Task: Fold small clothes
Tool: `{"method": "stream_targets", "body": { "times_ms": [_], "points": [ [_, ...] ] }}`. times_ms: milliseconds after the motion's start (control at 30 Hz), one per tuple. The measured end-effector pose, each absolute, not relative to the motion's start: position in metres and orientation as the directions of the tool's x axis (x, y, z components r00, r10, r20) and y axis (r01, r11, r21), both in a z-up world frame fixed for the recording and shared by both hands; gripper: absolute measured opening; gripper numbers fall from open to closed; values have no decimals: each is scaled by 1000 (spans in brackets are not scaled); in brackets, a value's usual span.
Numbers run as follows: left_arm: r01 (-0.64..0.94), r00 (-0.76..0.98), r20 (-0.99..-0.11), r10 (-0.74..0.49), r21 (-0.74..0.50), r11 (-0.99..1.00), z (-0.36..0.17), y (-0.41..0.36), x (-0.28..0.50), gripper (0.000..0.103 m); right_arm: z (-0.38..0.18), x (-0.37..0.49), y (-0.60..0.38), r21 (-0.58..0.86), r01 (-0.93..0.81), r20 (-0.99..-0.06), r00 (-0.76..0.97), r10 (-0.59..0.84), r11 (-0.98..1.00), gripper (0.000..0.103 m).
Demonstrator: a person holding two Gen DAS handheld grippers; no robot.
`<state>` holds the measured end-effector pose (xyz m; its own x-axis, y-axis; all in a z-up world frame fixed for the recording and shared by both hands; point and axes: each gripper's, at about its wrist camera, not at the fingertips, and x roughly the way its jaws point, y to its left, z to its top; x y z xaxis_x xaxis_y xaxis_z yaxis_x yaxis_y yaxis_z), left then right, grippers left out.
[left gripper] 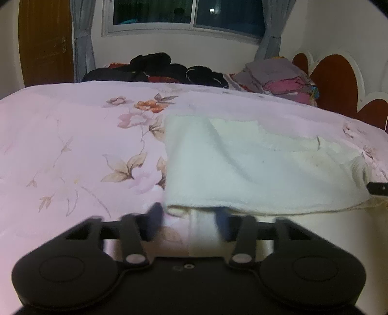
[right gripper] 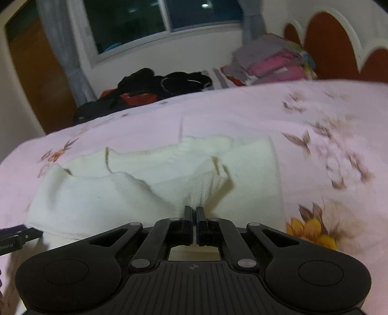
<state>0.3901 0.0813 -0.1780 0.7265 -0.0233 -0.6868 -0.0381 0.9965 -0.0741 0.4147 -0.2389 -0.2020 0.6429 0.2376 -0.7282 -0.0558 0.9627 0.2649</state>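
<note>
A small white garment (left gripper: 242, 169) lies crumpled on the pink floral bedsheet (left gripper: 72, 145). In the left wrist view my left gripper (left gripper: 188, 219) sits at the garment's near left corner. Its blurred fingers (left gripper: 155, 218) stand apart, with the cloth's hem between them and not visibly pinched. In the right wrist view my right gripper (right gripper: 194, 213) is shut on a bunched fold of the white garment (right gripper: 97, 193) at its near edge. The cloth puckers toward the closed tips. A black part of the other gripper shows at each view's edge: right gripper (left gripper: 378, 189), left gripper (right gripper: 14, 238).
A heap of dark clothes (left gripper: 157, 67) lies at the far side of the bed. A stack of folded grey and pink clothes (left gripper: 278, 80) sits beside the red headboard (left gripper: 339, 80). A window (left gripper: 189, 14) and a wooden door (left gripper: 46, 43) are behind.
</note>
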Motion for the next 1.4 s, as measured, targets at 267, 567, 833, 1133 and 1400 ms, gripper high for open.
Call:
{"method": "stream_targets", "body": {
  "times_ms": [267, 567, 833, 1133, 1400],
  "points": [
    [-22, 745, -666, -32, -73, 997, -177, 81, 386, 14, -202, 413, -253, 320, -5, -722, 646, 247, 947, 49],
    [-21, 740, -672, -26, -61, 998, -178, 79, 388, 14, -212, 424, -253, 347, 35, -726, 643, 245, 937, 25],
    [-21, 734, -679, -20, -52, 998, -180, 78, 389, 14, -181, 411, -251, 289, -17, -634, 745, 205, 957, 3],
    [-24, 725, -687, -36, -77, 997, -179, 82, 390, 14, -202, 403, -267, 283, -9, -738, 637, 224, 959, 4],
    [-30, 724, -682, -100, -176, 984, -155, 98, 375, 28, -184, 403, -283, 266, 15, -711, 678, 185, 964, 4]
  ]
}}
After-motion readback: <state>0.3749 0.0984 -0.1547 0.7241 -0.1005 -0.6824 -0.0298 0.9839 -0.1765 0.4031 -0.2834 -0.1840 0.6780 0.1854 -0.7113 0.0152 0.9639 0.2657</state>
